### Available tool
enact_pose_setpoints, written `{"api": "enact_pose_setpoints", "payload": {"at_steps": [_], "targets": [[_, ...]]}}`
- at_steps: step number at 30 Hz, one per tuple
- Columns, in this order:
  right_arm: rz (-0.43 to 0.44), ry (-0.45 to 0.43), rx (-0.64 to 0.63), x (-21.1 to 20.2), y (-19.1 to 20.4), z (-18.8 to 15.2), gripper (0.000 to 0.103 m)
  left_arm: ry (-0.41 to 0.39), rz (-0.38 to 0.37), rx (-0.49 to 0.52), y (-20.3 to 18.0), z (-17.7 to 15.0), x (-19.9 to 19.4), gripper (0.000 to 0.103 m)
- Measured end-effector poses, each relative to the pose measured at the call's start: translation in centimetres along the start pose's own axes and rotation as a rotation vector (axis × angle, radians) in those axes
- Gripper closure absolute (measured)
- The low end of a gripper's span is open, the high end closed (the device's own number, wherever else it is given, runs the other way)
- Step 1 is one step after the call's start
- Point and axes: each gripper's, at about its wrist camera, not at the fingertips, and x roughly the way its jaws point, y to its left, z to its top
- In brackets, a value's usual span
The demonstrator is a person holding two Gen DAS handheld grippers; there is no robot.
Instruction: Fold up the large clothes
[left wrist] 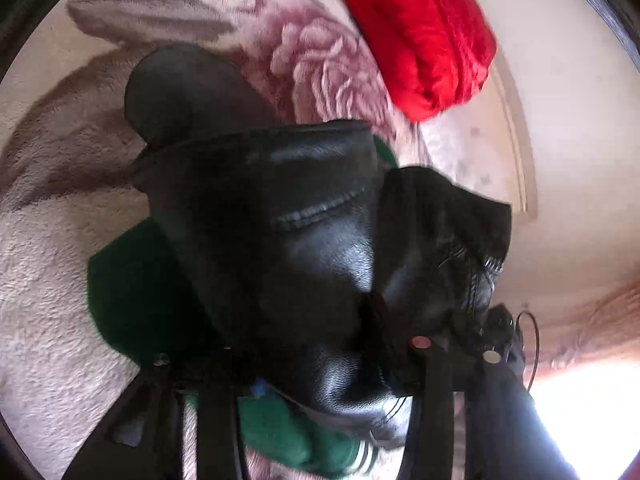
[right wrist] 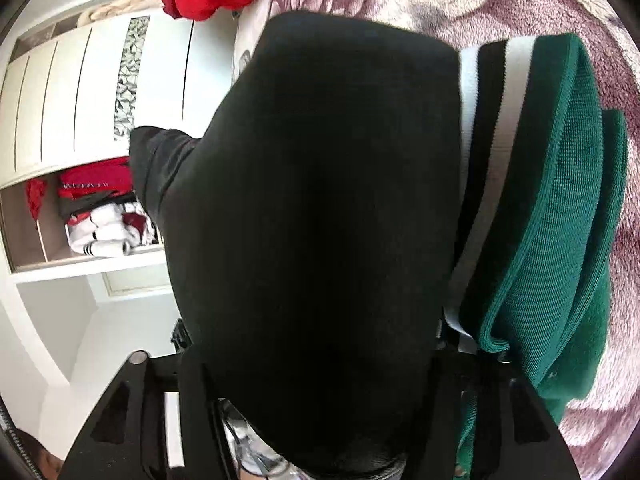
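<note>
A black leather jacket (left wrist: 304,240) fills the middle of the left wrist view, bunched up and held above the bed. My left gripper (left wrist: 320,376) is shut on the jacket's leather; its fingertips are hidden by the folds. In the right wrist view the jacket's dark lining (right wrist: 320,220) hangs right in front of the camera. My right gripper (right wrist: 320,432) is shut on that fabric, its fingertips hidden too. A green knit garment with black and white stripes (right wrist: 552,220) lies under the jacket; it also shows in the left wrist view (left wrist: 136,292).
A pink plush blanket with a rose pattern (left wrist: 52,320) covers the bed. A folded red garment (left wrist: 424,36) lies at the bed's far edge. A white wardrobe (right wrist: 80,92) with an open shelf of red and white clothes (right wrist: 100,216) stands beyond the bed.
</note>
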Motion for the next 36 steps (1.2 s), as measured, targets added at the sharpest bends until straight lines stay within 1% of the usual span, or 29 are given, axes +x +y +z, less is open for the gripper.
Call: {"api": "enact_pose_setpoints", "payload": {"at_steps": [1, 2, 3, 4, 5, 6, 7, 8, 9, 10, 11, 13, 14, 15, 17, 18, 20, 21, 23, 25, 26, 27, 28, 30, 32, 34, 35, 36], "targets": [[-0.042, 0.003, -0.005, -0.2, 0.5, -0.2, 0.033, 0.021, 0.020, 0.012, -0.2, 0.1, -0.4, 0.055], [-0.104, -0.009, -0.015, -0.4, 1.2, -0.4, 0.030, 0.029, 0.038, 0.031, -0.6, -0.2, -0.5, 0.050], [-0.160, -0.037, -0.019, -0.8, 1.9, -0.9, 0.023, 0.032, 0.076, 0.073, -1.2, -0.2, -1.0, 0.036], [-0.220, -0.063, -0.031, -1.2, 2.4, -1.6, 0.020, 0.036, 0.121, 0.136, -2.2, -0.1, -1.5, 0.029], [-0.293, -0.110, -0.044, -1.9, 3.3, -2.4, 0.019, 0.040, 0.158, 0.198, -3.0, -0.9, -1.9, 0.015], [-0.342, -0.147, -0.045, -2.3, 3.9, -3.1, 0.017, 0.039, 0.231, 0.275, -3.7, -2.4, -2.7, 0.004], [-0.415, -0.191, -0.048, -2.8, 4.6, -4.3, 0.015, 0.027, 0.311, 0.353, -4.3, -3.1, -3.0, 0.004], [-0.483, -0.245, -0.048, -3.1, 5.3, -5.7, 0.014, 0.018, 0.350, 0.404, -4.4, -3.6, -3.5, 0.004], [-0.540, -0.278, -0.050, -3.2, 5.9, -7.0, 0.012, 0.005, 0.414, 0.485, -5.3, -4.0, -4.0, 0.004], [-0.642, -0.313, -0.050, -3.1, 6.7, -8.6, 0.008, -0.004, 0.450, 0.523, -5.4, -4.3, -4.4, 0.004], [-0.731, -0.350, -0.053, -2.8, 7.6, -10.4, 0.007, -0.012, 0.488, 0.578, -6.0, -4.6, -5.1, 0.004], [-0.897, -0.408, -0.053, -2.0, 9.2, -13.6, 0.006, -0.016, 0.527, 0.637, -6.4, -5.0, -6.1, 0.004], [-0.959, -0.434, -0.057, -1.3, 10.2, -15.6, 0.006, -0.017, 0.542, 0.675, -6.7, -5.3, -6.8, 0.003], [-1.017, -0.462, -0.060, -0.7, 10.6, -18.6, 0.006, -0.016, 0.554, 0.707, -7.1, -5.6, -7.9, 0.003], [-1.108, -0.500, -0.056, 0.5, 12.7, -21.7, 0.006, -0.009, 0.571, 0.750, -7.8, -6.2, -9.8, 0.003], [-1.145, -0.524, -0.050, 1.1, 14.1, -23.6, 0.005, -0.008, 0.575, 0.764, -8.1, -6.0, -10.3, 0.002], [-1.186, -0.579, -0.031, 1.8, 18.1, -27.2, 0.005, -0.011, 0.576, 0.811, -9.3, -6.1, -12.2, 0.002], [-1.208, -0.598, -0.032, 1.4, 18.7, -29.4, 0.005, -0.020, 0.572, 0.843, -10.1, -6.5, -14.2, 0.002], [-1.256, -0.629, -0.032, 1.8, 22.2, -32.1, 0.005, -0.019, 0.560, 0.880, -11.4, -6.5, -16.0, 0.002], [-1.265, -0.666, -0.027, 1.6, 26.1, -35.3, 0.005, -0.016, 0.546, 0.908, -12.8, -7.2, -18.9, 0.001], [-1.274, -0.686, -0.025, 2.1, 28.6, -36.4, 0.005, -0.010, 0.530, 0.924, -13.5, -7.8, -21.0, 0.001], [-1.285, -0.704, -0.025, 1.9, 30.5, -37.2, 0.005, -0.012, 0.533, 0.939, -14.0, -8.1, -22.1, 0.001], [-1.296, -0.717, -0.031, 1.6, 31.7, -38.6, 0.005, -0.012, 0.521, 0.957, -14.7, -8.8, -23.9, 0.001], [-1.315, -0.752, -0.026, 1.0, 35.5, -41.7, 0.005, -0.015, 0.509, 0.978, -15.9, -9.7, -27.0, 0.001], [-1.315, -0.772, -0.021, 0.6, 38.7, -44.7, 0.005, -0.021, 0.488, 0.983, -17.1, -10.5, -29.9, 0.001], [-1.325, -0.805, -0.022, 0.1, 42.0, -48.0, 0.005, -0.036, 0.478, 1.001, -18.7, -11.6, -33.5, 0.001], [-1.321, -0.818, -0.022, -0.2, 43.6, -49.7, 0.005, -0.040, 0.468, 1.005, -19.2, -12.0, -34.7, 0.001], [-1.312, -0.829, -0.022, -0.5, 45.2, -51.3, 0.005, -0.052, 0.461, 1.014, -20.0, -12.6, -36.7, 0.001]]}}
